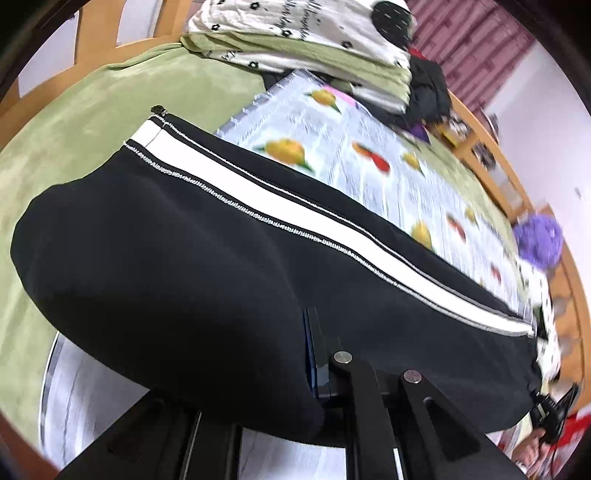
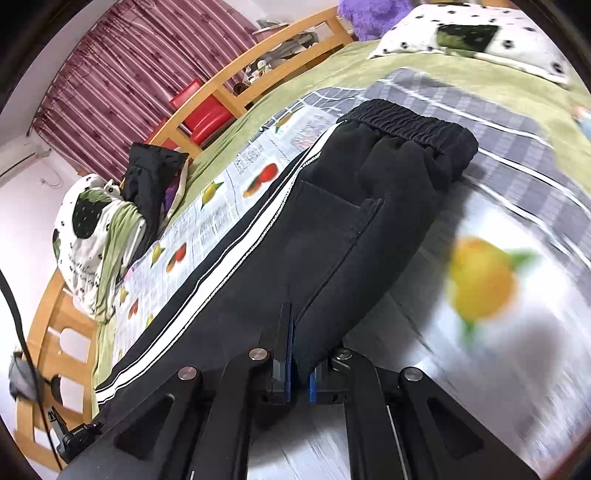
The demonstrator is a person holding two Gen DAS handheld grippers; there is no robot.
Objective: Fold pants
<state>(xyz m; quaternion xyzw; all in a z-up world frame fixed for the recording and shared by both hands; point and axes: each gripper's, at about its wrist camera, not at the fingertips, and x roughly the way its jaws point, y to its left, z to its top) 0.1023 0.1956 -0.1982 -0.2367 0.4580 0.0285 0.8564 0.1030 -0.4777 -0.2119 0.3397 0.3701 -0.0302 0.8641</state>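
Black pants with a white side stripe lie lengthwise on a fruit-print cloth on the bed. My left gripper is shut on the pants' near edge, the fabric draped over its fingers. In the right wrist view the pants stretch away to the elastic waistband. My right gripper is shut on a fold of the pants' near edge between its blue pads. The other gripper shows at the far lower right of the left wrist view.
A green bedspread covers the bed, with a wooden frame around it. A folded quilt pile and dark clothes lie at one end. A pillow and purple plush lie at the other.
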